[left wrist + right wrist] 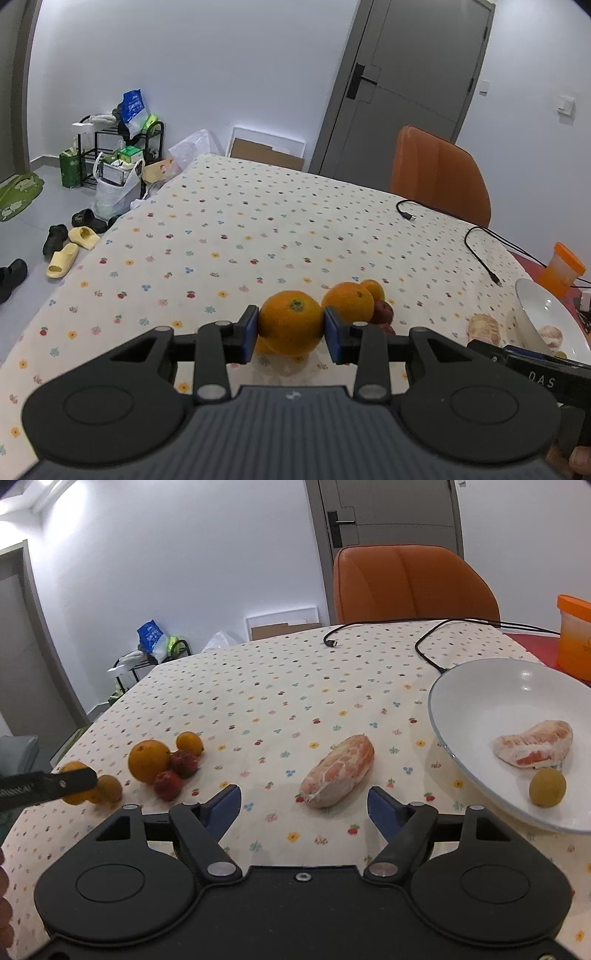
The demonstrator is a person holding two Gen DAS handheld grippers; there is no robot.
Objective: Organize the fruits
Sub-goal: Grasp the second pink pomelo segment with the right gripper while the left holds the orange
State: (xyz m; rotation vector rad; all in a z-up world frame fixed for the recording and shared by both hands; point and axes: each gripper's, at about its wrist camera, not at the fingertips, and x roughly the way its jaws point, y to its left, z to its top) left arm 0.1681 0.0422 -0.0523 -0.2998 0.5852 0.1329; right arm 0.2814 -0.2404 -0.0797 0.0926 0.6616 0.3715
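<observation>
My left gripper [291, 325] is shut on an orange [291, 312], held just above the flowered tablecloth [221, 236]. Behind it sit a second orange [349, 301], a smaller one [373, 288] and dark red fruits [384, 310]. My right gripper [304, 800] is open, its blue pads on either side of the near end of a peeled pomelo segment [338, 771] without touching it. To its right a white bowl [480, 686] holds another pomelo segment [533, 742] and a small yellow-green fruit [547, 787]. The fruit pile [149, 760] lies to the left.
Two black cables [424, 646] trail across the far side of the table. An orange-lidded container [574, 635] stands behind the bowl. An orange chair [410, 583] is at the far edge. The table's left edge drops to a floor with slippers [62, 258] and bags.
</observation>
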